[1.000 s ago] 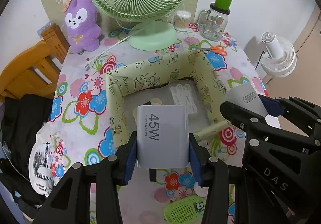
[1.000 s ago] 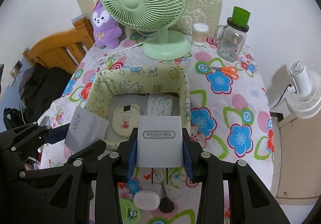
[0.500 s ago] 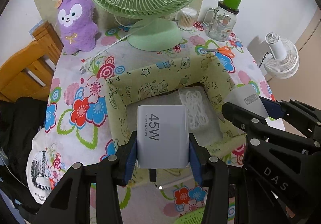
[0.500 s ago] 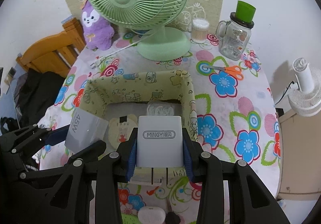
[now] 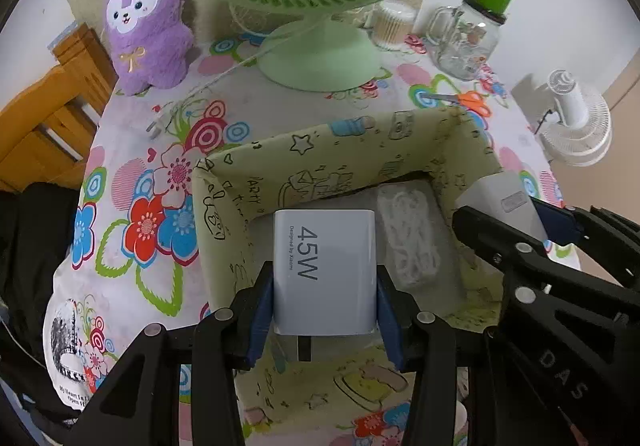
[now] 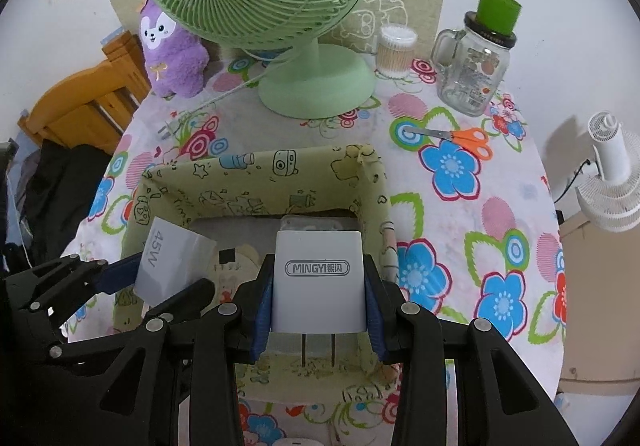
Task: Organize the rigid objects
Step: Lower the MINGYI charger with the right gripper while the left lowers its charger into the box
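With my left gripper [image 5: 325, 300] clenched on the 45W charger [image 5: 324, 270] and my right gripper [image 6: 318, 306] on the MINGYI charger [image 6: 318, 282], side by side over the box [image 6: 256, 186] at lower centre, I risk knocking them together.

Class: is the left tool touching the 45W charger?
Touching. The left wrist view shows the left tool with both blue pads pressed against the sides of the 45W charger.

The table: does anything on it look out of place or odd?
The fan's plug lies loose on the tablecloth, connected to nothing. The scissors lie out beside the jar, outside the box.
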A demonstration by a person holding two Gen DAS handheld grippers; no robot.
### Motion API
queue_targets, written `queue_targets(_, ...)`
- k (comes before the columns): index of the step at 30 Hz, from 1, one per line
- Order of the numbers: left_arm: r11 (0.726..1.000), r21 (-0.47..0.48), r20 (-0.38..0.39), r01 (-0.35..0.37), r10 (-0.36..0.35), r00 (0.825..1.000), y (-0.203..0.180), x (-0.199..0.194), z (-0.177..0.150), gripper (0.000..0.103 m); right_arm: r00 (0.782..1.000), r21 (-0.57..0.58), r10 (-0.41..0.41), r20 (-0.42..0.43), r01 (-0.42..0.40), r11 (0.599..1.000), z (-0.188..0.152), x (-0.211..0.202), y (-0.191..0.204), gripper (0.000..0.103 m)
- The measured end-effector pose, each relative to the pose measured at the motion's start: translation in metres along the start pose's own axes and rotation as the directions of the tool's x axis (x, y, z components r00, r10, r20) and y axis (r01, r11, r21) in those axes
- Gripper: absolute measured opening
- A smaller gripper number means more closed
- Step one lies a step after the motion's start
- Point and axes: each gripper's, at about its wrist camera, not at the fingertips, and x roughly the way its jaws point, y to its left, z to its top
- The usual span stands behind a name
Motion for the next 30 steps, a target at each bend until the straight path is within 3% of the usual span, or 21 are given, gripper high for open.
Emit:
queue_targets(9,0.999,-0.021,0.007,-0.033,0.033,0.999,0.004,0.016,0.005,0.048,1.0,-0.018,0.009,-0.019,-0.009,1.0,0.008,0.016,0.004,0.042)
queue_targets(20,0.996,0.024,0.038,-0.084,0.083,0.996,-0.008,0.027,0.011,0.049,0.999,-0.027,0.023,-0.043,-0.024,0.999,0.012,0.03,0.006,0.042)
queue_targets(30,0.996,0.019,0.046,-0.083,0.083,0.996,-0.006,0.004,0.012,0.078,0.999,-0.026,0.045,-0.023,-0.046,0.999,0.02,0.026,0.01,0.042)
